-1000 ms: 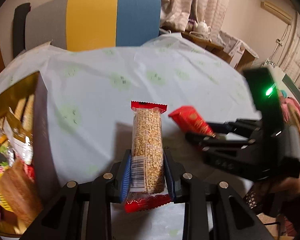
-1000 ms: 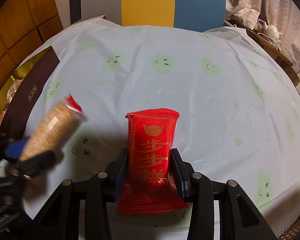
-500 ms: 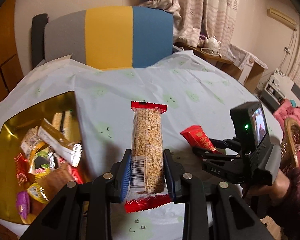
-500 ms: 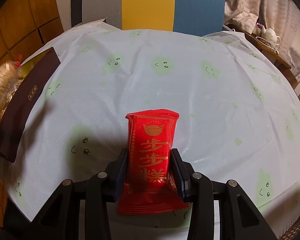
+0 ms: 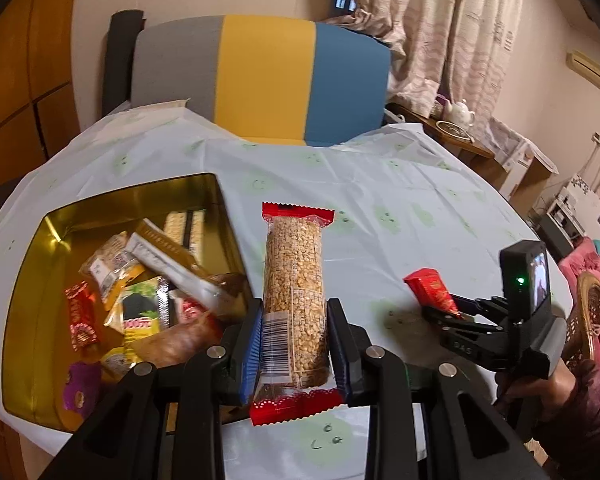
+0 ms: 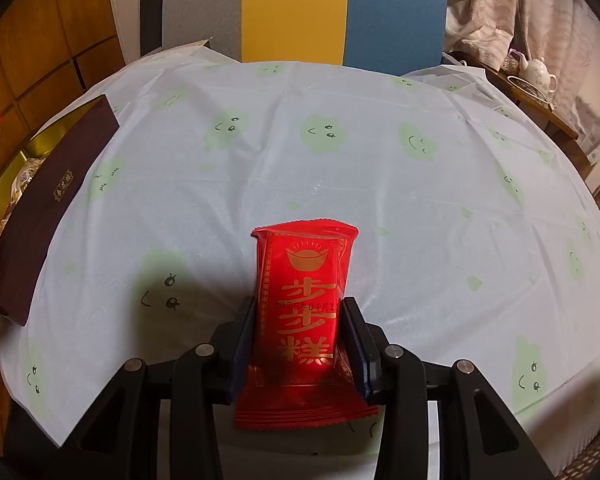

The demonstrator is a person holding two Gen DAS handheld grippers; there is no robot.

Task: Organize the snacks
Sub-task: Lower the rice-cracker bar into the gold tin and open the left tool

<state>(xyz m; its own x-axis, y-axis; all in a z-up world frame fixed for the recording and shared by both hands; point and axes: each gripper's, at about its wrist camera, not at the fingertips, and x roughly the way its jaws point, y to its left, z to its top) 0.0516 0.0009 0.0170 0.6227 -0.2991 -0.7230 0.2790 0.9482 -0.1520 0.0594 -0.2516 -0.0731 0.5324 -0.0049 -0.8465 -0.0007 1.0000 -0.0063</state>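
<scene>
My left gripper [image 5: 294, 340] is shut on a long clear-wrapped puffed-grain bar [image 5: 294, 280] with red ends, held high above the table beside the gold tin [image 5: 32, 280]. The open tin holds several wrapped snacks [image 5: 140, 300]. My right gripper [image 6: 304, 336] is shut on a red snack packet [image 6: 306, 300] with gold characters, above the pale tablecloth. In the left wrist view the right gripper [image 5: 440, 304] shows at the right, with the red packet [image 5: 430, 290] in it.
The round table wears a pale cloth with green faces [image 6: 340, 160]. The tin's dark brown wall [image 6: 48, 208] stands at the left edge in the right wrist view. A grey, yellow and blue chair [image 5: 260, 76] stands behind. A teapot [image 5: 462, 110] sits on a side table.
My left gripper has risen and drawn back with the grain bar, so the open tin now shows from above. My right gripper has stayed nearly still with the red packet.
</scene>
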